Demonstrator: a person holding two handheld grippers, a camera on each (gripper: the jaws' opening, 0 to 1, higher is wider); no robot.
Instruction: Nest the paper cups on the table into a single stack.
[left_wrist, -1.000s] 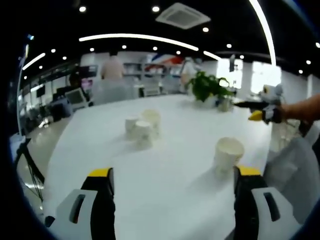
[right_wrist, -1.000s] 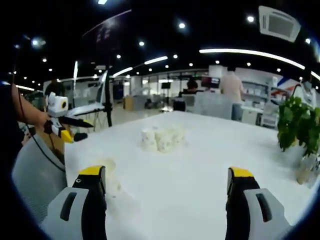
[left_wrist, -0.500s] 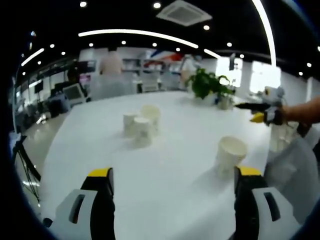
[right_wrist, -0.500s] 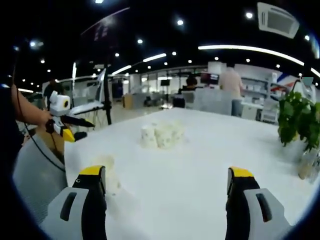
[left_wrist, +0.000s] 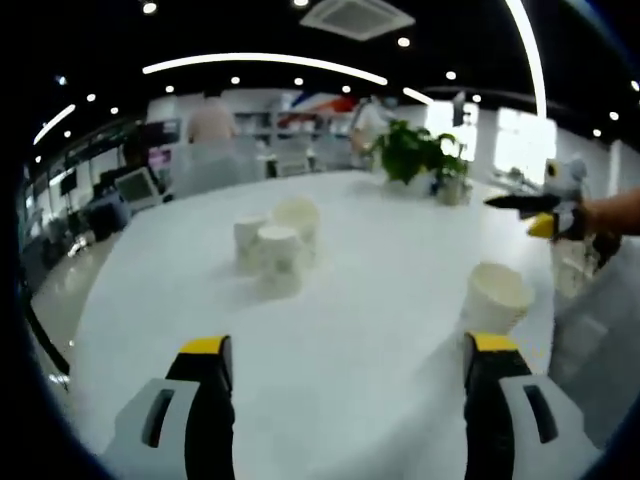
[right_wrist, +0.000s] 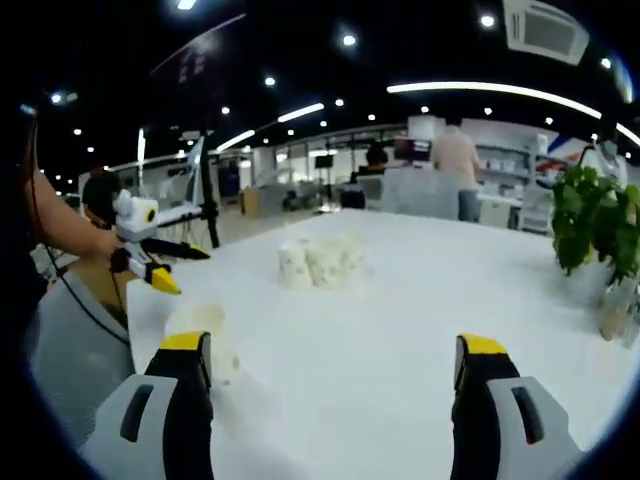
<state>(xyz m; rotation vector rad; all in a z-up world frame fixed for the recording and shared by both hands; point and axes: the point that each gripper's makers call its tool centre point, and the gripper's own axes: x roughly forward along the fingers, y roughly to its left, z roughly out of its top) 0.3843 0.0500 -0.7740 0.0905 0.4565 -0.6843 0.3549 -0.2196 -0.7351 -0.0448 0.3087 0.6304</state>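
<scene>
Both grippers have edged forward over the bench (left_wrist: 350, 330) — left gripper (left_wrist: 345, 350) and right gripper (right_wrist: 333, 350) jaws apart, empty; lone cup (left_wrist: 497, 297) nearer, cluster (left_wrist: 272, 245) unstacked.

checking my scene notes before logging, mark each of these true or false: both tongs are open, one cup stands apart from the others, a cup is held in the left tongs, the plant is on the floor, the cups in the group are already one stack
1. Both tongs are open. True: the left tongs and the right tongs have jaws spread wide with nothing between them.
2. One cup stands apart from the others. True: the lone cup is well away from the cup group.
3. A cup is held in the left tongs. False: they are empty, and every cup sits on the table.
4. The plant is on the floor. False: the plant stands on the table's far side.
5. The grouped cups are already one stack. False: they stand side by side.
</scene>
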